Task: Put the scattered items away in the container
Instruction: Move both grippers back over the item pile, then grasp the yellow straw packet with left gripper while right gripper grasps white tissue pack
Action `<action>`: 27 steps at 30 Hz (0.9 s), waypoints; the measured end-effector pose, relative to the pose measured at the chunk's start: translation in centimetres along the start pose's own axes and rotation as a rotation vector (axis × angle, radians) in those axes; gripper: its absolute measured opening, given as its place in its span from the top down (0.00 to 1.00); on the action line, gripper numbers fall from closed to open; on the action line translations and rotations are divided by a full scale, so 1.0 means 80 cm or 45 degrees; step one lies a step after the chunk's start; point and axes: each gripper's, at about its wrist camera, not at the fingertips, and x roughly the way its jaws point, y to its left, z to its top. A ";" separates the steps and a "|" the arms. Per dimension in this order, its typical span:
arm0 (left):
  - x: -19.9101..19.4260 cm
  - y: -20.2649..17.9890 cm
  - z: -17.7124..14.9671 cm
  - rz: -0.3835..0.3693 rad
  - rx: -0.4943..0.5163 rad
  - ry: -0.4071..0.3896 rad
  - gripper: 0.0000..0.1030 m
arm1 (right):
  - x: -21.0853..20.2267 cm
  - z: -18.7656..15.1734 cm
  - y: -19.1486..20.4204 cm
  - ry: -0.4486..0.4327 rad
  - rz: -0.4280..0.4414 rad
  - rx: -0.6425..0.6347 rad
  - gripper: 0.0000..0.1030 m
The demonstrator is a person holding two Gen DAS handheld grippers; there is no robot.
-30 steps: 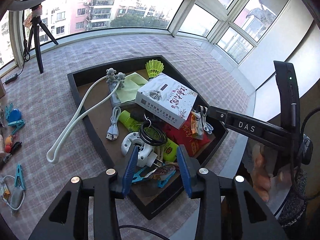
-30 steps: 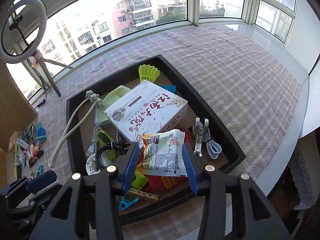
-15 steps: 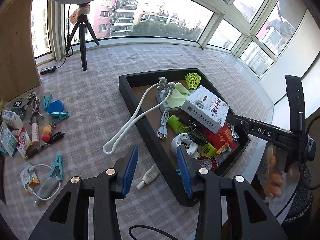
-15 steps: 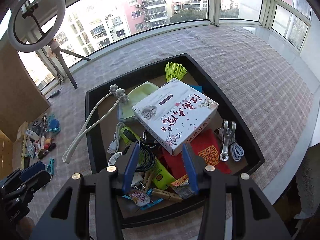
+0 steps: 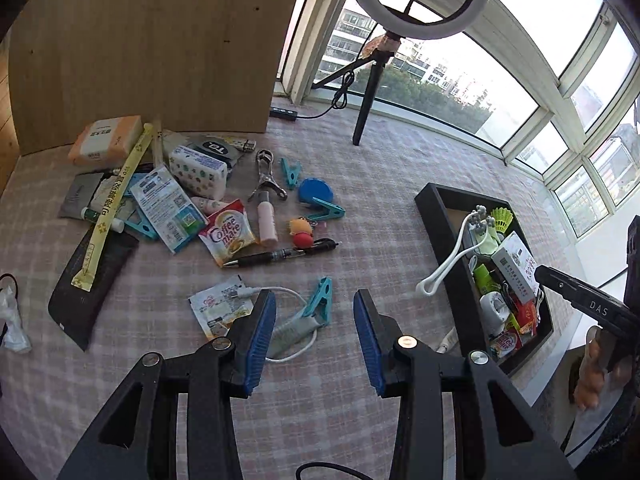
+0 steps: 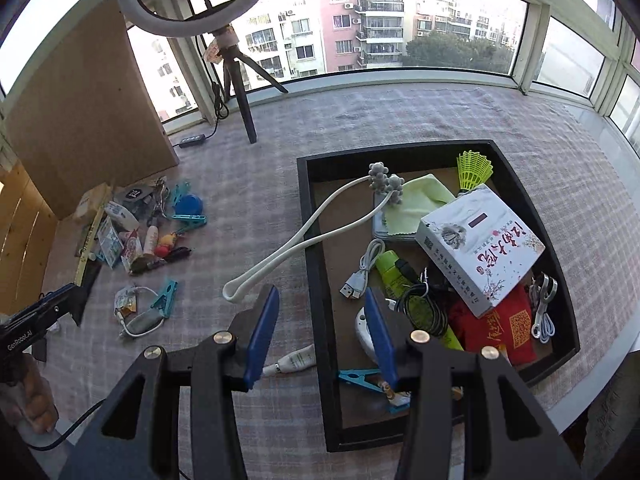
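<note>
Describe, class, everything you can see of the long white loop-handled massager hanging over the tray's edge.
The white massager is a long, slim loop of smooth, plastic-looking material, closed in a rounded end. At the other end its two arms carry clusters of grey knobbly balls. The head lies inside the black tray, beside a green cloth; the arms cross the tray's left wall, and the looped end rests outside on the checked tablecloth. Nothing grips it.
</note>
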 end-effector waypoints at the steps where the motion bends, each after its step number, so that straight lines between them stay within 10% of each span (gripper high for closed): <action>1: -0.002 0.020 0.003 0.021 -0.026 -0.002 0.64 | 0.001 0.004 0.017 -0.004 0.018 -0.033 0.58; 11: 0.021 0.189 0.071 0.207 -0.184 0.021 0.64 | 0.059 0.055 0.210 0.015 0.154 -0.432 0.58; 27: 0.149 0.234 0.163 0.292 -0.037 0.247 0.74 | 0.233 0.117 0.413 0.228 0.279 -0.727 0.58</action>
